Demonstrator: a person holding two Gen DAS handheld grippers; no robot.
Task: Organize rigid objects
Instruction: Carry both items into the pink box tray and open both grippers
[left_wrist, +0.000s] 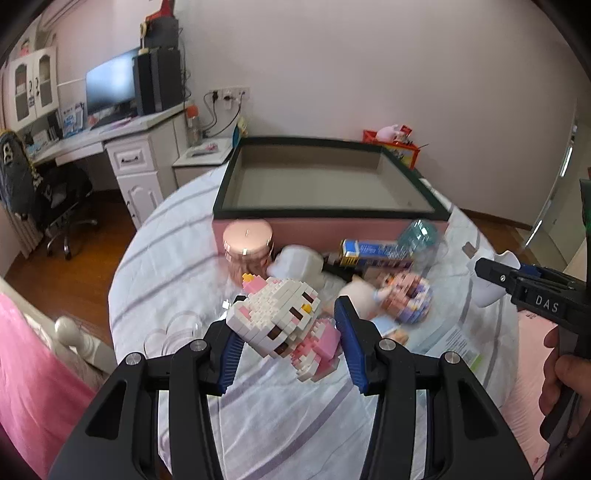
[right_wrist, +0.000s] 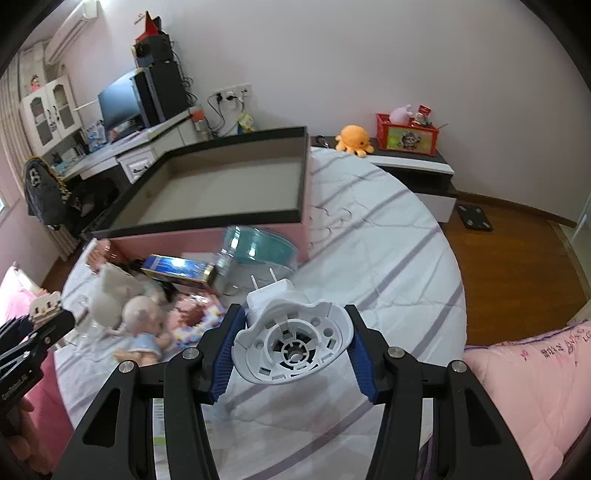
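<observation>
Brick-built cat figure (left_wrist: 284, 325) lies tilted, head toward upper left, clamped in left hand-held gripper (left_wrist: 286, 341) above the bed (left_wrist: 266, 424). White plug-in device (right_wrist: 291, 339) (prongs pointing away, toward the box (right_wrist: 207, 229)) sits clamped in right hand-held gripper (right_wrist: 293, 349).

Glossy plastic brick cat (left_wrist: 284, 317), matt white plastic plug housing (right_wrist: 291, 343), ribbed blue fingers (right_wrist: 364, 363), striped cloth sheet (right_wrist: 388, 251).

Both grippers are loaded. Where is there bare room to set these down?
The box interior looks bare throughout. Striped sheet right of the box is open too. The strip before the box's pink wall is crowded: jar, blue carton, doll.
</observation>
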